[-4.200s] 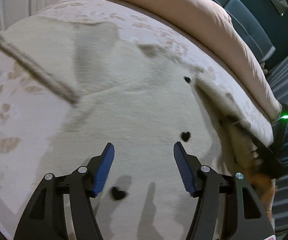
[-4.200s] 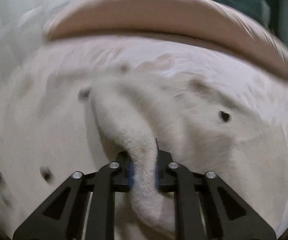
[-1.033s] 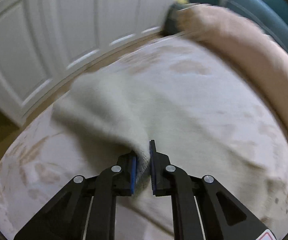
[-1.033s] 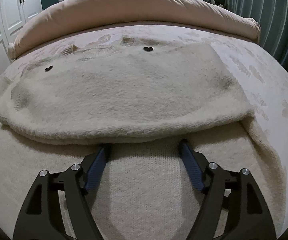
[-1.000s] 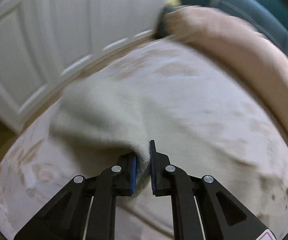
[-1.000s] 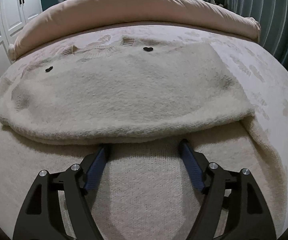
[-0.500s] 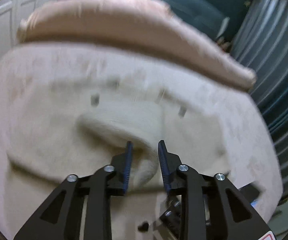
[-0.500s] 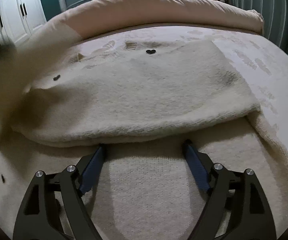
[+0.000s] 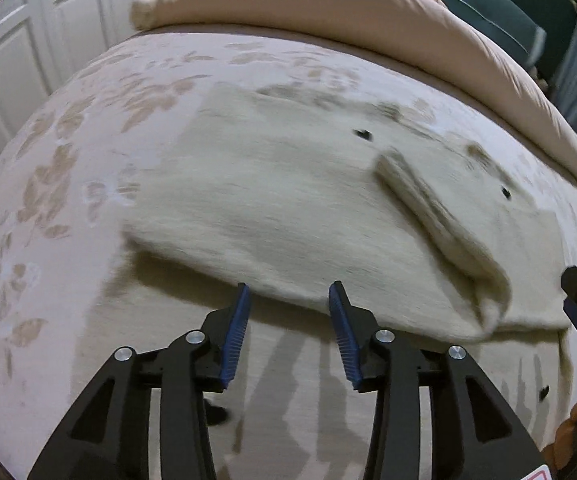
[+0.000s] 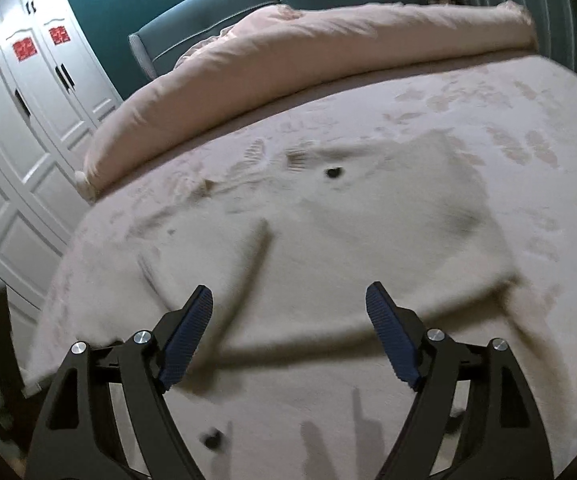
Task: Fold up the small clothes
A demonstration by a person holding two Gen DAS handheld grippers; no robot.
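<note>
Lying folded on bedspread [image 9: 68, 152], cream sweater [image 9: 288, 200], pink duvet [image 10: 288, 60] behind

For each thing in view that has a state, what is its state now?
Sweater: partly folded, lying on the bed, held by neither gripper.
Sleeve: laid across the folded part.
Left gripper: open, empty.
Right gripper: open, empty.
Wardrobe doors: closed.

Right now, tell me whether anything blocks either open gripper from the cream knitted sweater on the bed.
Nothing visible does. The left gripper is open right at the folded edge of the cream knitted sweater, and the right gripper is open just above the same fabric. Only the sweater itself lies ahead of them.
</note>
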